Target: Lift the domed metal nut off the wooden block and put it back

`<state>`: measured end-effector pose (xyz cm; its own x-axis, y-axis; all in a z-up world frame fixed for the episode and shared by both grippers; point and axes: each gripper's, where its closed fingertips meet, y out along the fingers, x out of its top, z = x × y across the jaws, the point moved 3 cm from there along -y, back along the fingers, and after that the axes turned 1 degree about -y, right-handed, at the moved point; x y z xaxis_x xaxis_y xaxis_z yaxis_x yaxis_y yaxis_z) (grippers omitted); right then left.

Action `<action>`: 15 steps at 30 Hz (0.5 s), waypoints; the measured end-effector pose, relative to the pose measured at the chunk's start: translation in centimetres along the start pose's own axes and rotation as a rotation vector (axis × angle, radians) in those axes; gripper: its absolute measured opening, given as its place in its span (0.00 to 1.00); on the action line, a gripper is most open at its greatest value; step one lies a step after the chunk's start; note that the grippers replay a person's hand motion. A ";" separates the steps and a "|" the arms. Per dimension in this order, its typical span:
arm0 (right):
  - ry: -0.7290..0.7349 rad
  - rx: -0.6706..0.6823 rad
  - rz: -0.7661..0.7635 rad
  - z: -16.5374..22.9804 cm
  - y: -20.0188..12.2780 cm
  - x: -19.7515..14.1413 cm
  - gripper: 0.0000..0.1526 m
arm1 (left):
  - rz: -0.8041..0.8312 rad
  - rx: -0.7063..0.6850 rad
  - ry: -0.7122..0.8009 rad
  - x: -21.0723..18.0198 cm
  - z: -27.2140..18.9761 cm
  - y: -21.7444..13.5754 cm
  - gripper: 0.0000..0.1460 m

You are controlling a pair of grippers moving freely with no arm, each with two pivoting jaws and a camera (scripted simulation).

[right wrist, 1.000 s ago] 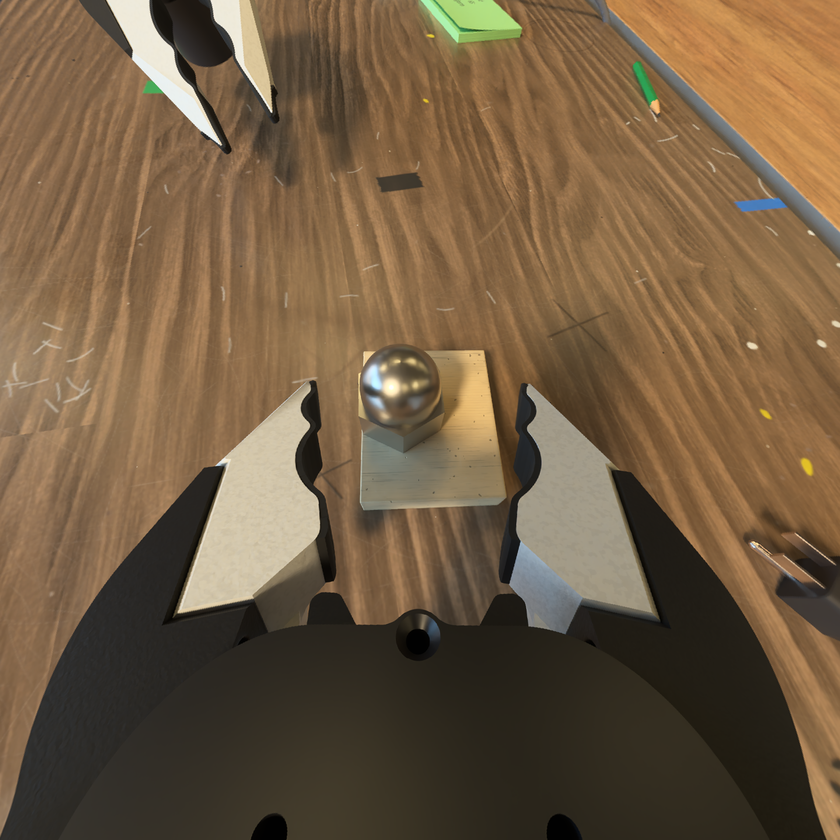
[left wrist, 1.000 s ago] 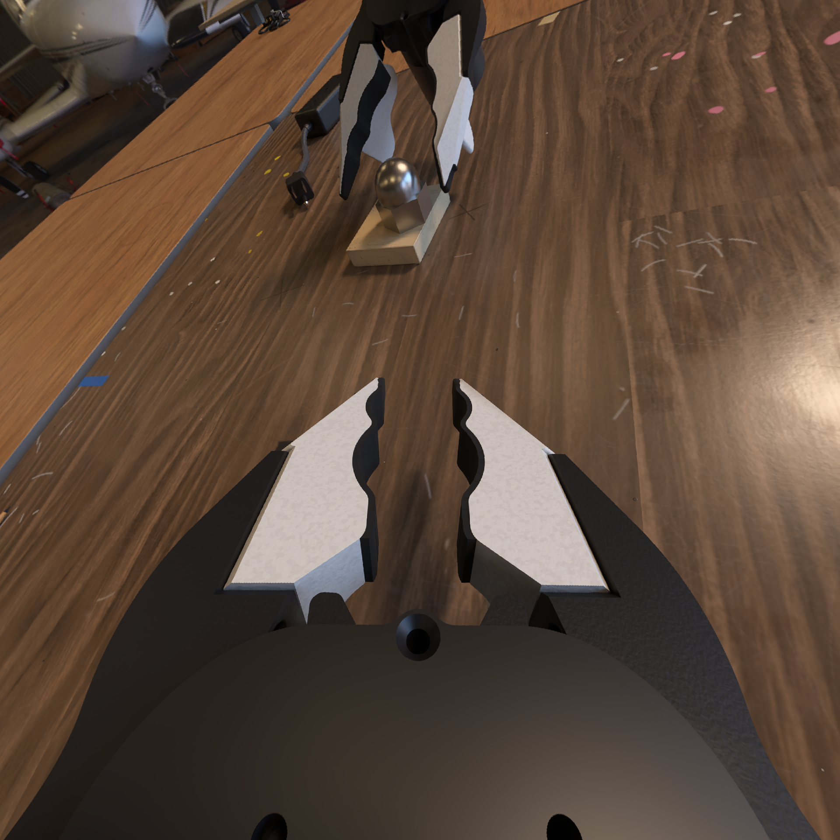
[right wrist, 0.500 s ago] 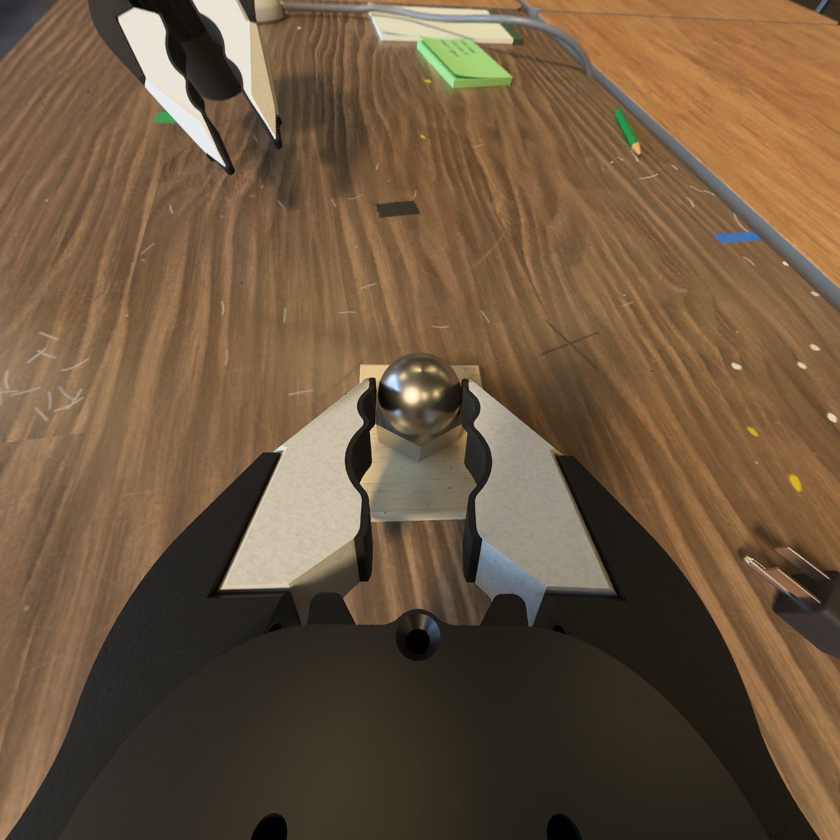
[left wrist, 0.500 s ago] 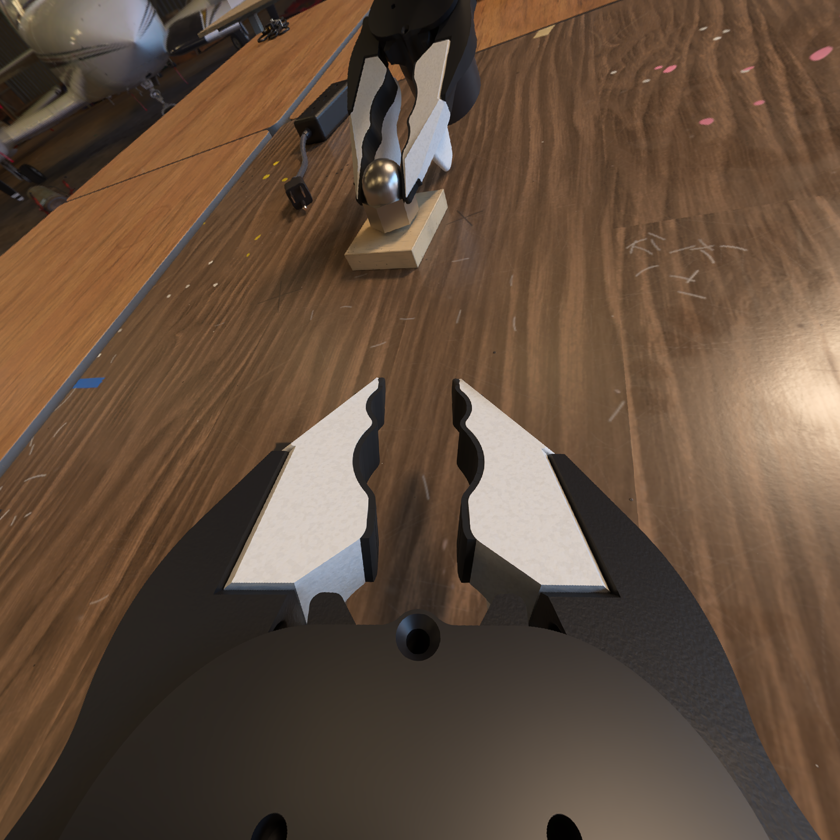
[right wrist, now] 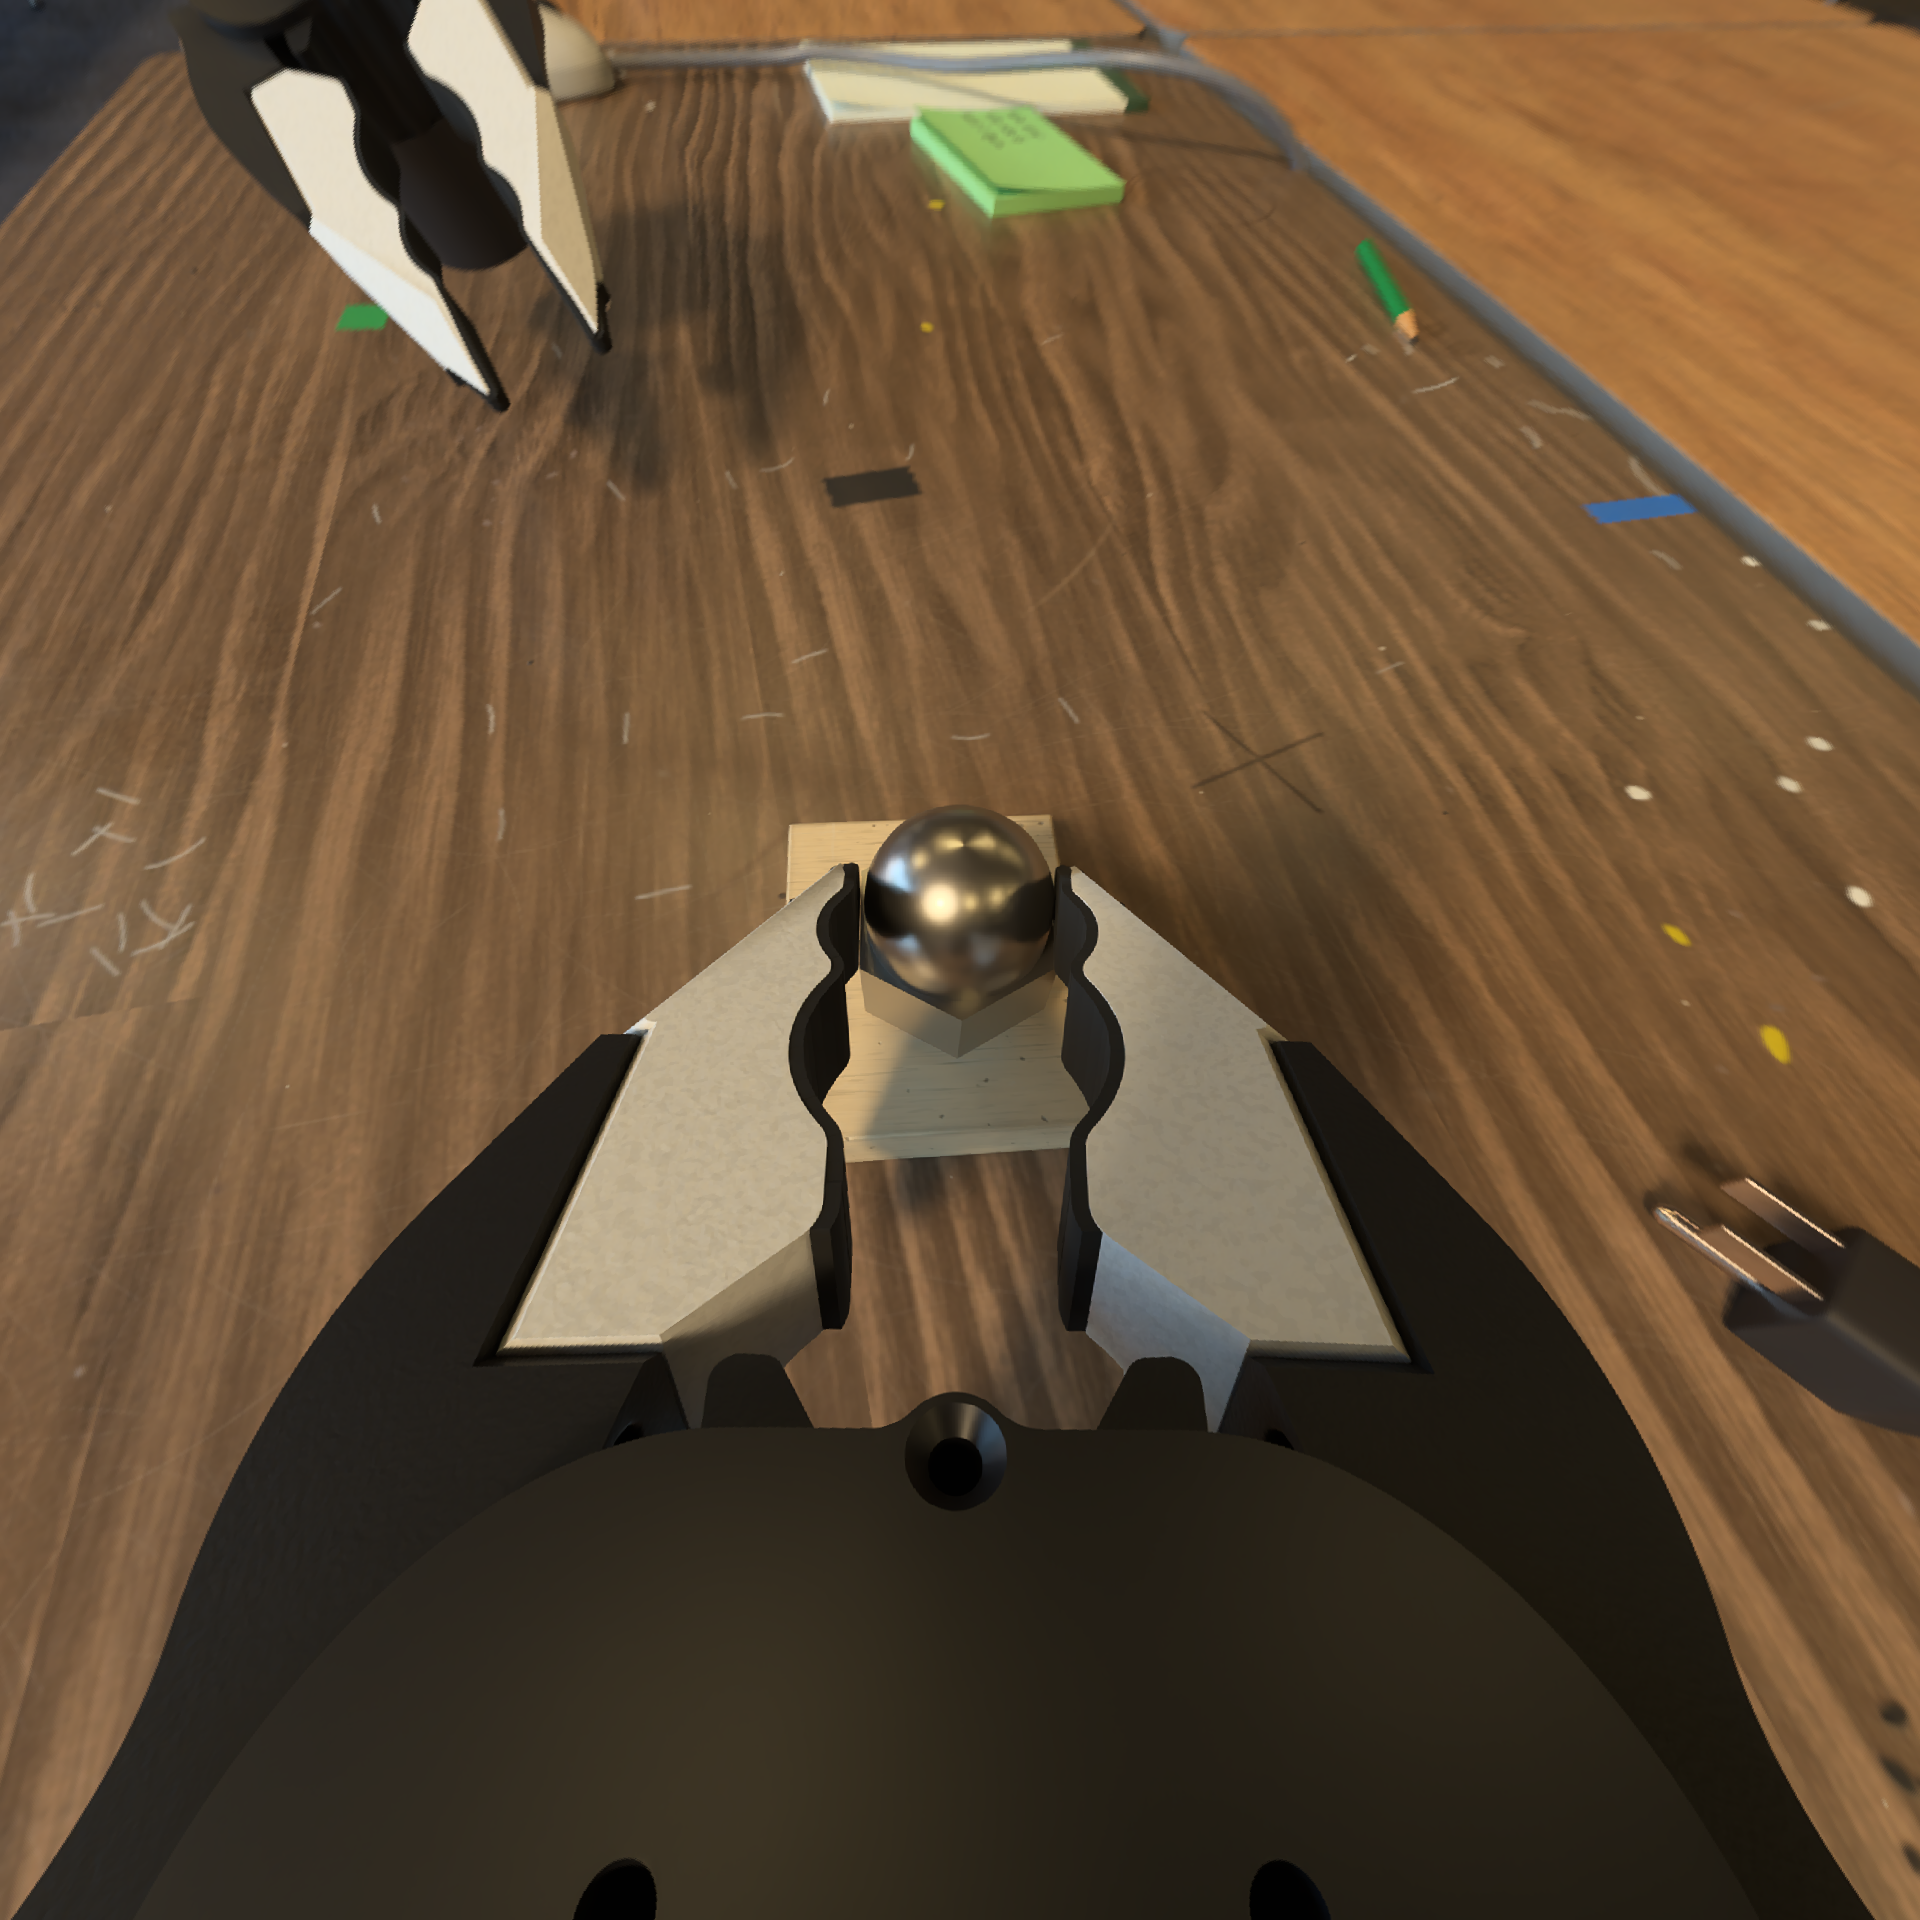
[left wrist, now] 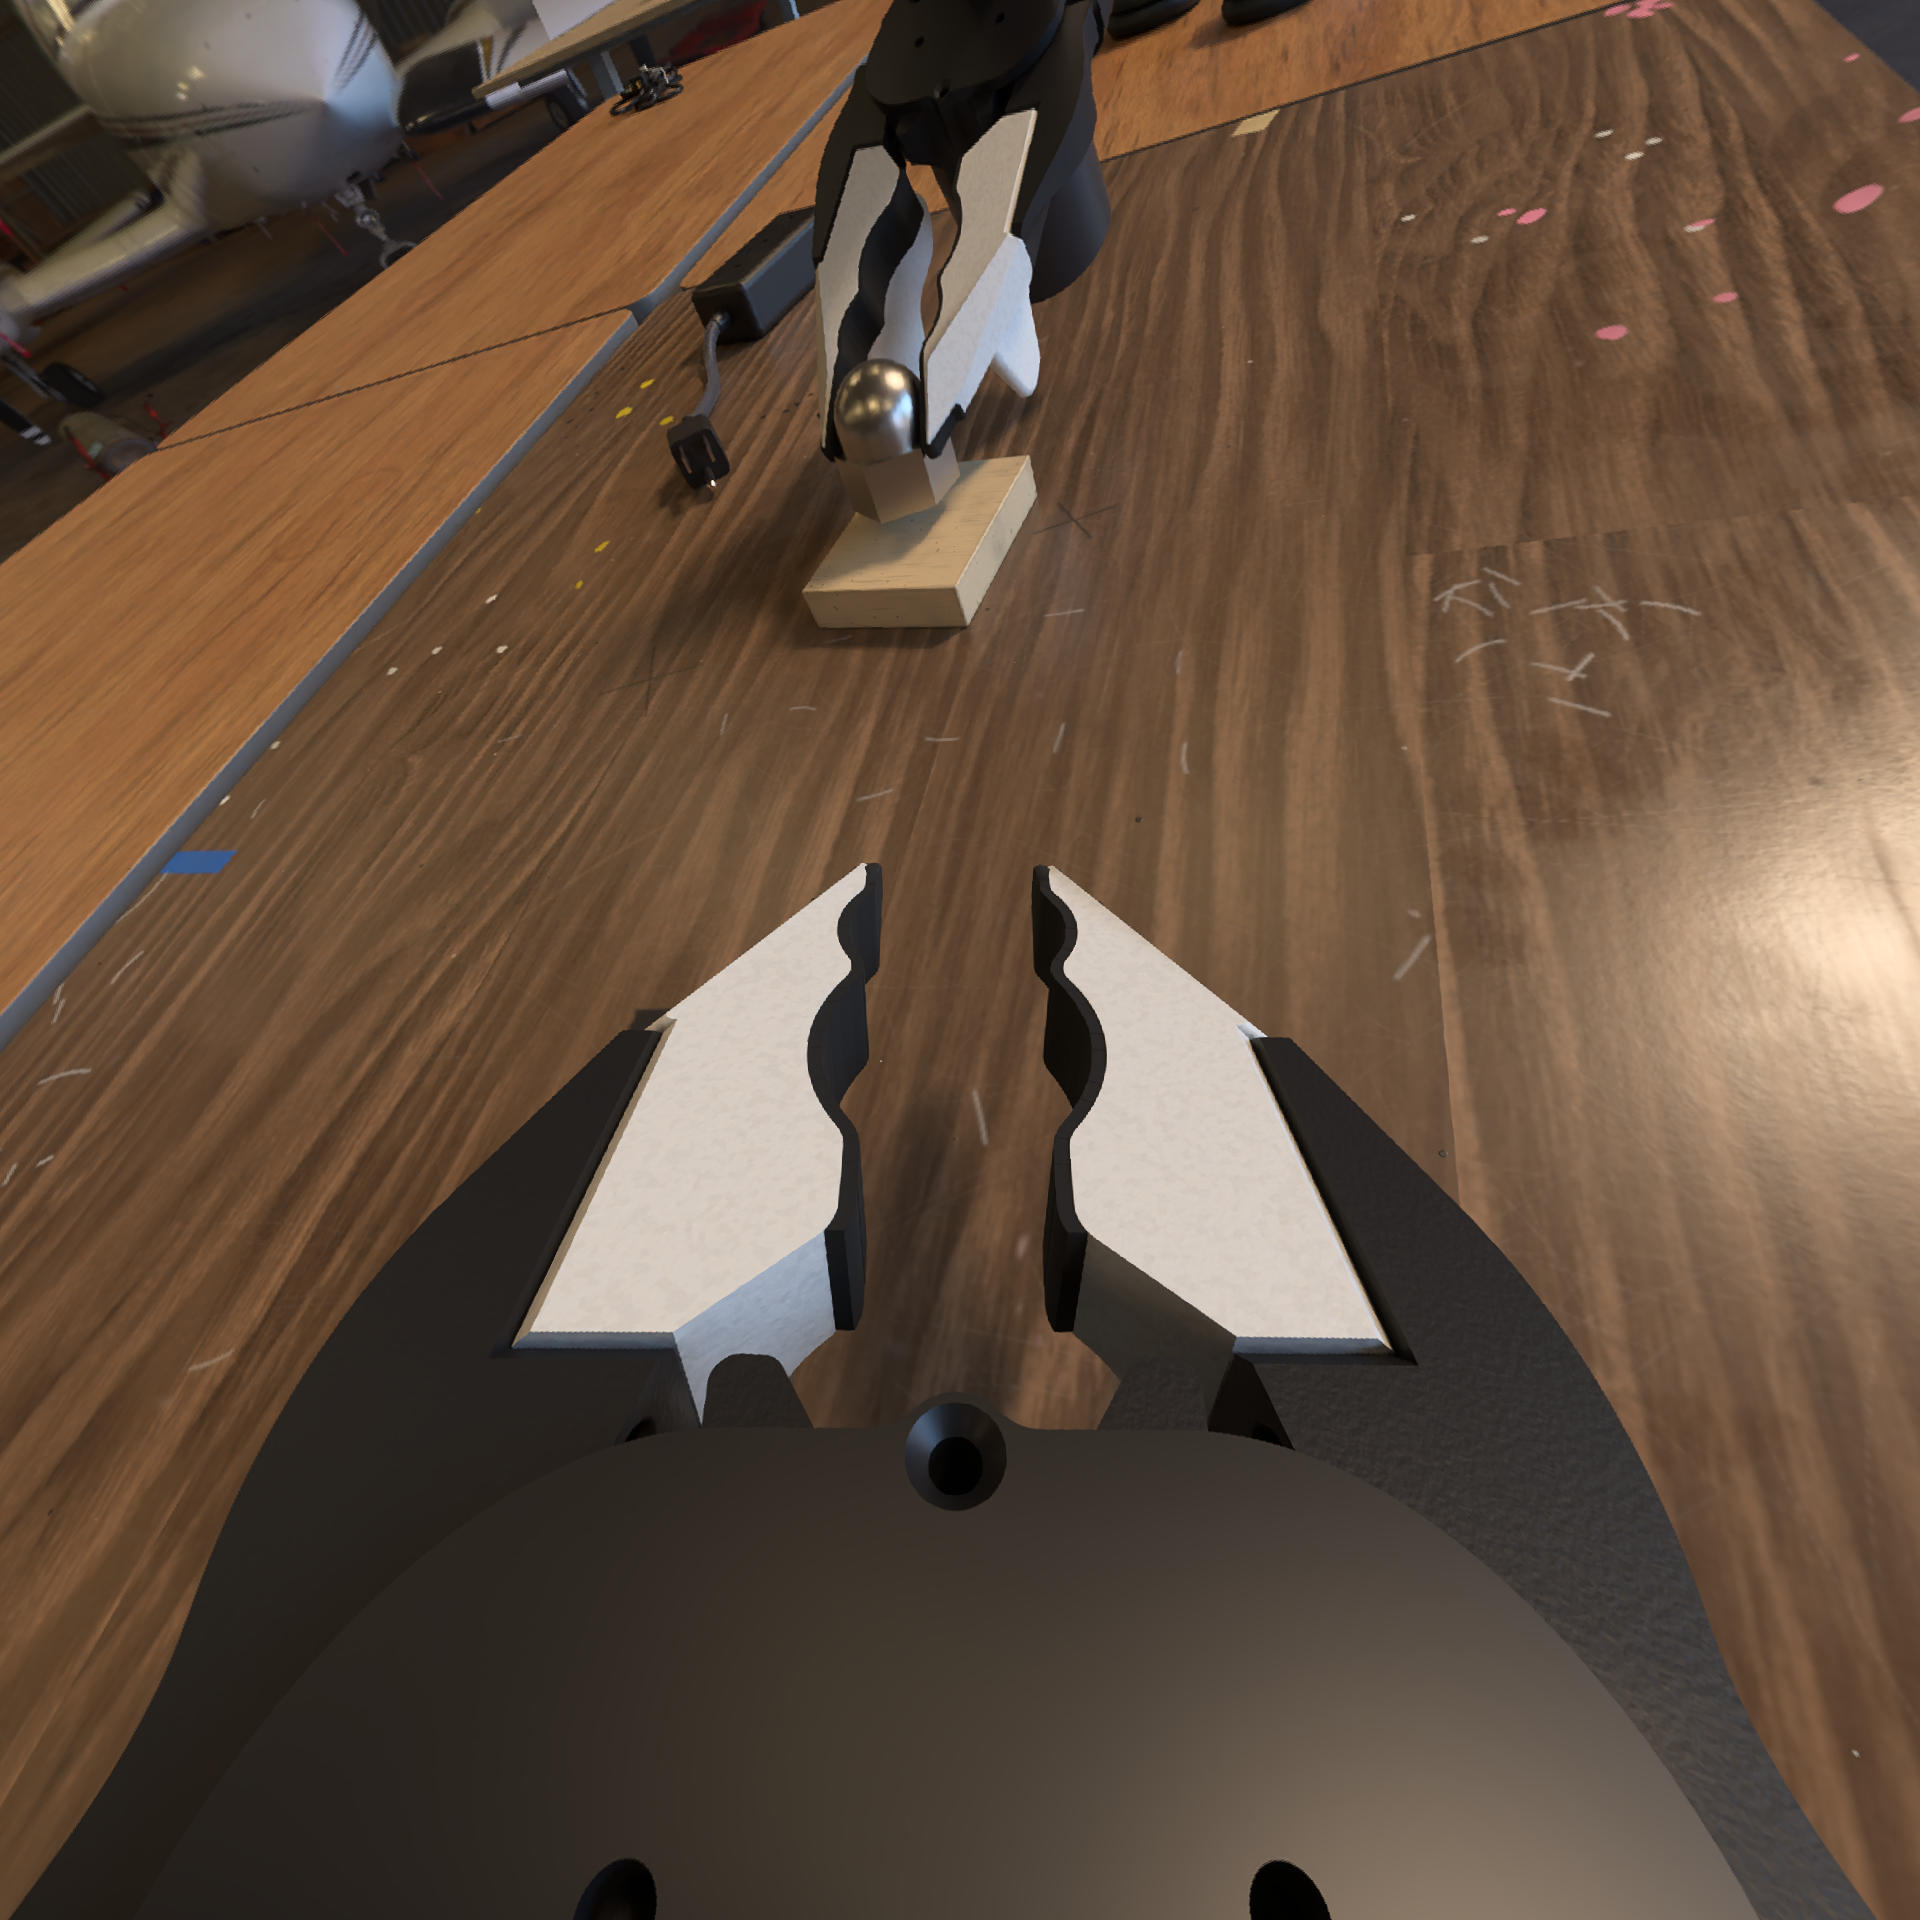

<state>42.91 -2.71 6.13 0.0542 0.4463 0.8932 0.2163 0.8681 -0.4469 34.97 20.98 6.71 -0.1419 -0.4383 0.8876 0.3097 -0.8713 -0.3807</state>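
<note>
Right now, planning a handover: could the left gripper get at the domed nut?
Probably not: the right gripper is shut on the domed nut, covering its flanks, and the left gripper sits well back from it.

Dark walnut tabletop (left wrist: pixel 1558 935), lighter wood desks (left wrist: pixel 260 582) alongside

We see domed nut (right wrist: pixel 957 914) over wooden block (right wrist: pixel 951 1107) on table (right wrist: pixel 935 623), seemingly lifted clear. Right gripper (right wrist: pixel 957 894) straddles nut, fingertips against its sides. Left gripper (right wrist: pixel 545 369) well beyond, to left. Plug (right wrist: pixel 1792 1288) right of block; notepad (right wrist: pixel 1016 161) and pencil (right wrist: pixel 1387 291) far behind.
</note>
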 end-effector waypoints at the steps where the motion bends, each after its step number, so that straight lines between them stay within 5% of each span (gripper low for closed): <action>1: 0.005 -0.013 -0.018 -0.2 -0.2 0.0 0.24 | 0.000 -0.001 -0.001 0.0 0.0 0.0 0.20; 15: 0.079 -0.060 0.065 -0.7 -0.2 -0.9 0.25 | 0.006 -0.005 -0.006 -0.1 0.0 0.1 0.20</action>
<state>43.51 -3.40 5.43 0.1467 0.4806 0.8646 0.2680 0.8220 -0.5024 35.04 20.98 6.63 -0.1345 -0.4422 0.8868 0.3055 -0.8698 -0.3874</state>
